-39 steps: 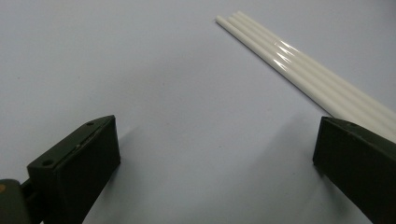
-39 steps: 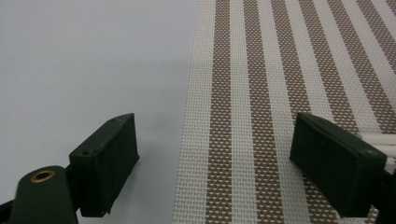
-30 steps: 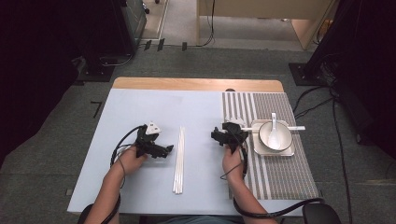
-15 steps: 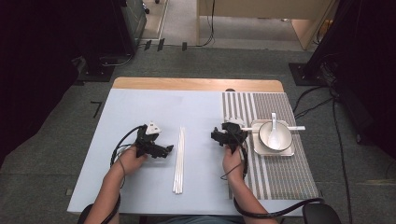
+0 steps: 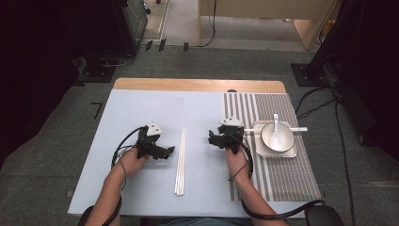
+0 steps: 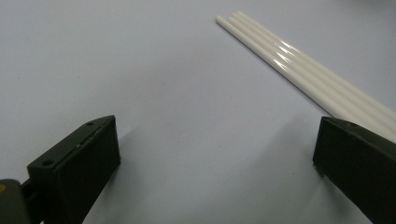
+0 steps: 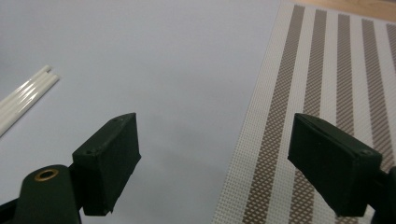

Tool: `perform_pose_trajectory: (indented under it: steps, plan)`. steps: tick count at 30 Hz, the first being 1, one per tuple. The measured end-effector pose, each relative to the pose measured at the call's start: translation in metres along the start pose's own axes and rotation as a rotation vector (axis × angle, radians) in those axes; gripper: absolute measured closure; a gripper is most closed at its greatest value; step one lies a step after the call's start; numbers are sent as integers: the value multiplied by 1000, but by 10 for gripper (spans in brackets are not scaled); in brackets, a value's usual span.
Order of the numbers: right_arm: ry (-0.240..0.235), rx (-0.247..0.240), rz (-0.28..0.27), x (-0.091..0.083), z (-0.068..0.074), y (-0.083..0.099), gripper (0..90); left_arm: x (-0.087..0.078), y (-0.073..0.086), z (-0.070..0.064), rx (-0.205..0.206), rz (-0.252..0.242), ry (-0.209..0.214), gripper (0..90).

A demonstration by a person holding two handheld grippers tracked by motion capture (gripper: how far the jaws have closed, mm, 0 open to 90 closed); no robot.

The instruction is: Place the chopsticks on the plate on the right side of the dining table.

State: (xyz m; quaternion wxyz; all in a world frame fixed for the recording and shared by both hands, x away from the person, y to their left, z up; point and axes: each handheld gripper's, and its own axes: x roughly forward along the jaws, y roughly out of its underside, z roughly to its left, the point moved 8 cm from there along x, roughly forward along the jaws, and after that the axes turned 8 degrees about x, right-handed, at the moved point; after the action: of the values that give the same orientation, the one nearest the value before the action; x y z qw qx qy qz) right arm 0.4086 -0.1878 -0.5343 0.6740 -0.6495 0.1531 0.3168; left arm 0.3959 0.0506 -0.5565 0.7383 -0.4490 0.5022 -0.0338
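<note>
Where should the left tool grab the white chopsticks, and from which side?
Probably near mid-length. The chopsticks lie flat in a tight parallel bundle, long axis running away from the person, so come from above with jaws across that axis. The left tool sits just to their left, open, and the blue table beside them is bare.

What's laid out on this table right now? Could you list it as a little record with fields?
surface: pale blue table top
between the hands: white chopsticks, lying together, untouched
right side: striped placemat
on the placemat: white tray with a white bowl
in the bowl: white spoon
left gripper: open, empty, beside the chopsticks
right gripper: open, empty, at the placemat's edge
</note>
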Motion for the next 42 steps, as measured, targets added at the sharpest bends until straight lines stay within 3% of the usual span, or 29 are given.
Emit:
perform_pose_trajectory:
  steps: [8, 13, 14, 15, 17, 24, 33, 42]
  plan:
    - [-63, -137, 5, -10, 3, -15, 161, 0, 0, 0, -1, 1, 0, 1]
    - [-154, -150, 25, -12, 8, -17, 169, 0, 0, 0, -9, 3, -4, 1]
    - [-154, -150, 25, -12, 8, -17, 169, 0, 0, 0, -9, 3, -4, 1]
    - [-177, -181, 24, -13, 10, -19, 172, 0, -1, 0, -15, 4, -8, 1]
    - [-210, -184, 37, -14, 10, -18, 173, 1, -2, -1, -28, 2, -15, 0]
    - [-257, -209, 72, -17, 8, -11, 183, 1, -2, -1, -31, 6, -23, 0]
    - [-306, -255, 93, -29, 22, 4, 183, 2, -2, -1, -33, 7, -25, 0]
    - [-344, -286, 88, -24, 34, 18, 182, 2, -2, -1, -34, 7, -26, 0]
